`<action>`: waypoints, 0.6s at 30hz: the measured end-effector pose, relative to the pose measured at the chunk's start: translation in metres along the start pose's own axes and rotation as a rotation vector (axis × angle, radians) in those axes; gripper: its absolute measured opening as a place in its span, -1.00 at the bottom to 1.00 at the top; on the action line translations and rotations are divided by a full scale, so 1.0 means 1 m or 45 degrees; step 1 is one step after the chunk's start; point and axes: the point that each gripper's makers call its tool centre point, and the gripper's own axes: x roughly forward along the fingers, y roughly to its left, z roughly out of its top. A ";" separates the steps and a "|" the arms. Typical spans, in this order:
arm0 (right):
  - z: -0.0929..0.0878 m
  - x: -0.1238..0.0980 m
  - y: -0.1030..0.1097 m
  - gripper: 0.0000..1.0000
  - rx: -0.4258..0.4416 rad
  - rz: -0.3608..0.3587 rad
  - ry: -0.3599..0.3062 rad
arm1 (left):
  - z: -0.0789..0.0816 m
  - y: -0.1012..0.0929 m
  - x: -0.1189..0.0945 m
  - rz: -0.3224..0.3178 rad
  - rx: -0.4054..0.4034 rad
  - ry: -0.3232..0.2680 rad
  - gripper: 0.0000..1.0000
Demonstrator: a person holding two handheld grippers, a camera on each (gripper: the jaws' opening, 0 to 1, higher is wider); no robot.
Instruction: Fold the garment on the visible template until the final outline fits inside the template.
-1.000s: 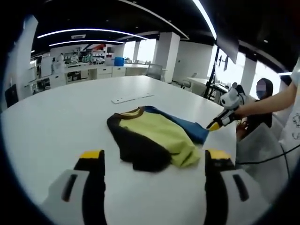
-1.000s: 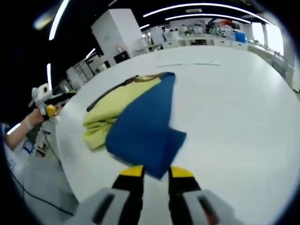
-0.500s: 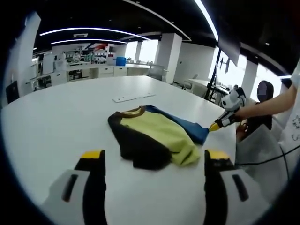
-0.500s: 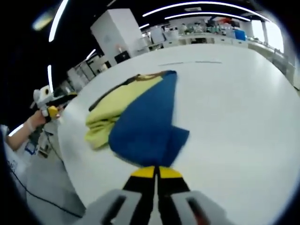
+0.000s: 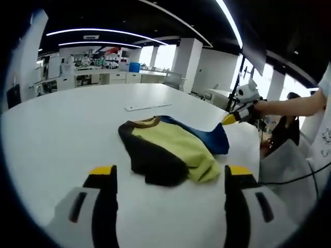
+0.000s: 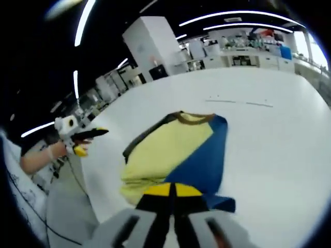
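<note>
A yellow-green garment (image 5: pixel 176 147) with a brown collar lies bunched on the white table (image 5: pixel 62 129). Its black sleeve (image 5: pixel 152 165) points toward my left gripper (image 5: pixel 170 170), which stands open just short of it, holding nothing. The blue sleeve (image 5: pixel 209 138) rises at its far end to my right gripper (image 5: pixel 231 119), held by a person's hand. In the right gripper view my right gripper (image 6: pixel 173 190) is shut on the blue sleeve (image 6: pixel 204 160), lifted above the yellow-green body (image 6: pixel 165 152). The left gripper (image 6: pixel 85 142) hangs off the table's left edge.
Thin pale strips (image 5: pixel 147 107) lie on the table beyond the garment, also as strips (image 6: pixel 238 101) in the right gripper view. The table edge (image 5: pixel 256 155) runs close past the garment. Counters and cabinets (image 5: pixel 98 77) stand far behind. A seated person (image 5: pixel 292 111) is at the right.
My right gripper went from open around the blue sleeve's end to shut on it, then lifted it up off the table. The left gripper stayed open and still.
</note>
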 end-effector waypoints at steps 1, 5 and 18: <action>0.007 0.009 0.001 -1.00 -0.016 0.012 0.006 | 0.000 0.000 0.000 0.002 -0.003 -0.001 0.65; 0.016 0.035 0.004 -1.00 -0.046 0.021 0.054 | 0.000 0.003 0.000 0.009 -0.016 -0.003 0.64; 0.015 0.102 -0.002 -1.00 -0.011 0.010 0.140 | -0.003 0.009 0.005 0.034 -0.073 -0.018 0.63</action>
